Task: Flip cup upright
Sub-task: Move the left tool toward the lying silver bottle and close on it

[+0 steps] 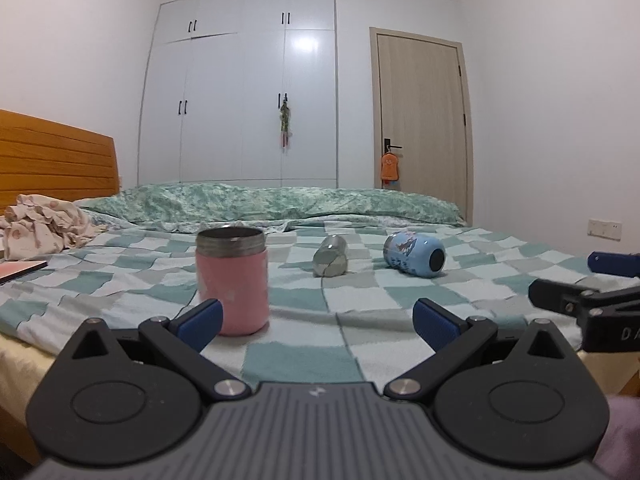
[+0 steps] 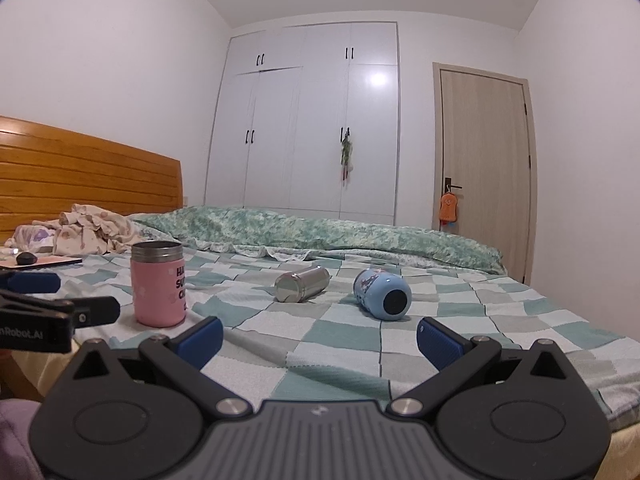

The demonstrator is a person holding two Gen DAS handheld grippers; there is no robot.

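A pink cup point(image 1: 234, 282) with a steel threaded rim stands upright on the checked bedspread; it also shows in the right wrist view point(image 2: 158, 284). A steel cup point(image 1: 331, 257) point(image 2: 302, 284) lies on its side. A light blue cup point(image 1: 414, 254) point(image 2: 382, 294) lies on its side, its dark base toward the cameras. My left gripper point(image 1: 318, 320) is open and empty, the pink cup just beyond its left finger. My right gripper point(image 2: 320, 338) is open and empty, short of the blue cup.
The bed point(image 1: 360, 300) has a wooden headboard point(image 2: 80, 172) at left, crumpled clothes point(image 2: 88, 228) and a flat pink book point(image 2: 40, 262) near it, and a green quilt point(image 2: 320, 236) along the far side. White wardrobe and a door stand behind.
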